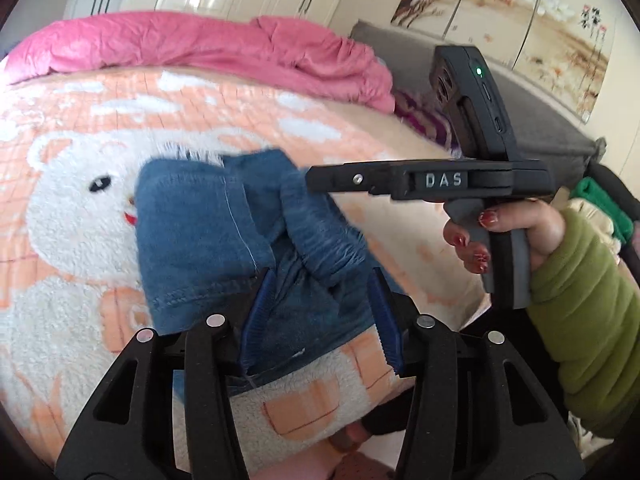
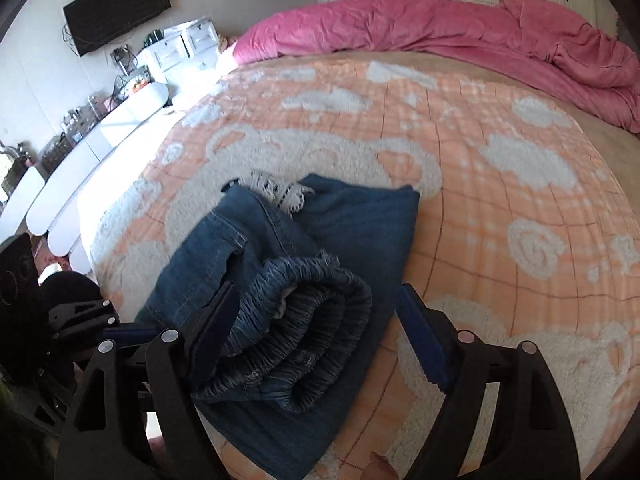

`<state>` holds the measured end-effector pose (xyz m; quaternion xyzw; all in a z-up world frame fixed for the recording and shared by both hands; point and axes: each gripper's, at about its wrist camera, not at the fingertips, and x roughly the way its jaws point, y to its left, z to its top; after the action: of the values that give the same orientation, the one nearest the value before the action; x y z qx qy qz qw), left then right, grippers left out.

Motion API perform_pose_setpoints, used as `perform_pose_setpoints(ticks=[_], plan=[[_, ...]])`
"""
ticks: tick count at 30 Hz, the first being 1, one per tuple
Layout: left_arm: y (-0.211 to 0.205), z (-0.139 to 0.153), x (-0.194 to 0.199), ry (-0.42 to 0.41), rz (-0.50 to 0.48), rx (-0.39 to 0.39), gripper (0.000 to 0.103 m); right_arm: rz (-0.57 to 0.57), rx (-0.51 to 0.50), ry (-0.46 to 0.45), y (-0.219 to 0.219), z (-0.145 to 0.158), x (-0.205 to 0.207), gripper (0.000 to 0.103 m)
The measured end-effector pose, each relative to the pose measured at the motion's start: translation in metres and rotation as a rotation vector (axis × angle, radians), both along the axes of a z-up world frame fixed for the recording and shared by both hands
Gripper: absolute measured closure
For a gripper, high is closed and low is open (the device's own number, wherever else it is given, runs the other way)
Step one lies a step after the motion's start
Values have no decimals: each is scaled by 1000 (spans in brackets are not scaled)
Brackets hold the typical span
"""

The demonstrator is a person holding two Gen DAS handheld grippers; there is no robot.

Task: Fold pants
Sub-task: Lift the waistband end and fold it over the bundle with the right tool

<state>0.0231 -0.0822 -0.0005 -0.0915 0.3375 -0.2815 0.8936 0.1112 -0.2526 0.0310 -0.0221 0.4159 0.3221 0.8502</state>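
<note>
Folded blue denim pants [image 1: 200, 232] [image 2: 360, 232] lie on a peach fleece blanket [image 2: 500, 220] with a white bear pattern. Their gathered elastic waistband [image 2: 316, 320] is rolled on top at the near end. My right gripper [image 2: 316, 288] is open wide and straddles that waistband: its left pad is against the roll, its right pad is clear of it. From the left wrist view the right gripper [image 1: 320, 179] hovers just over the denim. My left gripper [image 1: 320, 280] stands part open at the pants' near edge. Denim lies under and between its fingers, and both blue pad faces show bare.
A crumpled pink duvet [image 2: 460, 28] runs along the far side of the bed. A hand in a green sleeve [image 1: 580, 300] holds the right gripper's handle. A grey bench [image 1: 520, 92] stands beyond the bed. A white dresser [image 2: 100, 128] and wall television [image 2: 116, 8] are to the left.
</note>
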Motion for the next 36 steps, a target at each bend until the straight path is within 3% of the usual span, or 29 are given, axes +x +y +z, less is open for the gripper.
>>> perform_pose_setpoints(ticks=[6,8,10,13,16,20,21,22,23,28,33,36], plan=[[4,9,-2,-73,135,50,64,-31,31,-11,3,11,20,25],[0,7,4,-65,143,89,78,-51,29,6,4,9,34,38],[-5,2,4,-45,132,131,84,-40,17,19,10,5,44,47],[-14,-12,5,30,82,166,88,44,1,47,29,-2,56,50],[-20,-16,-1,18,68,243,88,121,-82,56,54,-11,59,50],[-15,-17,-6,29,60,239,88,225,-234,72,81,-34,55,53],[-14,-18,-6,34,61,234,88,250,-244,72,85,-38,52,63],[-12,-18,-7,39,61,228,88,272,-245,64,91,-40,47,88],[-9,-17,-9,42,62,224,88,258,-260,33,96,-38,42,95],[-3,-14,-3,38,107,222,88,186,-205,-127,110,-4,33,96],[1,-16,-3,41,107,233,88,155,-303,-91,121,-30,56,96],[-4,-17,-4,33,101,250,88,134,-289,-73,117,-39,61,94]])
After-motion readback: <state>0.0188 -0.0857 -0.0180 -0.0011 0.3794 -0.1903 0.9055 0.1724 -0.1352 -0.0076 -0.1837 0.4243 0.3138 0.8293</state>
